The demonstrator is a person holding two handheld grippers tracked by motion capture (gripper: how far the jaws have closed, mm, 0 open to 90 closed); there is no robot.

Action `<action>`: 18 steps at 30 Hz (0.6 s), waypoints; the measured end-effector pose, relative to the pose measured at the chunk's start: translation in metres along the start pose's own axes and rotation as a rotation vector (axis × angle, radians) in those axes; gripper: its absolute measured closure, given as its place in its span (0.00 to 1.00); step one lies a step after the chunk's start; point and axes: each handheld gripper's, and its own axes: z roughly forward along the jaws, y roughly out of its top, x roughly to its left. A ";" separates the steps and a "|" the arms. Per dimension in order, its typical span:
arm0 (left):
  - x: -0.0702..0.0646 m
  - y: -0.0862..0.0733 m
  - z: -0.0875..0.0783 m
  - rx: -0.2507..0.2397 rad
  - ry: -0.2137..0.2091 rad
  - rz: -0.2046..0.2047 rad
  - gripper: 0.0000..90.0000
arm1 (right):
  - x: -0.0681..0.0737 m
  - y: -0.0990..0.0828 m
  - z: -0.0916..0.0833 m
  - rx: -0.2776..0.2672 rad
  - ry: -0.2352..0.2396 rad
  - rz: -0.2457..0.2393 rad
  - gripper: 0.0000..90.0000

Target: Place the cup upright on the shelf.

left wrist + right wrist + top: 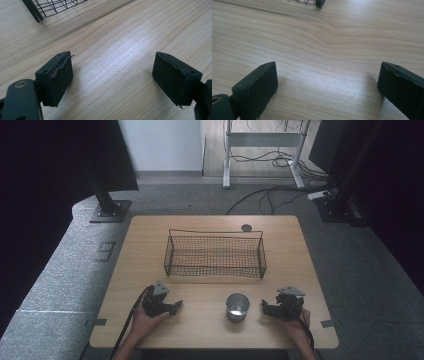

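A black wire basket [215,254] stands empty in the middle of the wooden table [150,245]. In front of it, near the front edge, sits a small metal cup [238,306], upright and open at the top. My left gripper [176,306] rests on the table left of the cup, jaws pointing right toward it. My right gripper [265,308] rests to the right of the cup, jaws pointing left. In the left gripper view my left gripper [112,67] stands open over bare wood. In the right gripper view my right gripper [327,75] is open too, with nothing between its fingers.
A small dark round disc [246,227] lies by the table's far edge behind the basket. A basket corner [47,8] appears at the top of the left gripper view, and another basket corner [313,2] in the right gripper view. Dark stands and floor cables surround the table.
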 end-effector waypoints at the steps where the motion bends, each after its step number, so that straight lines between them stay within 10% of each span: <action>1: 0.000 0.000 0.000 0.000 0.000 0.000 0.19 | 0.000 0.000 0.000 0.000 -0.005 0.004 0.03; 18: 0.000 0.000 0.000 0.000 -0.001 0.000 0.19 | -0.006 -0.003 -0.015 -0.067 0.030 0.018 0.08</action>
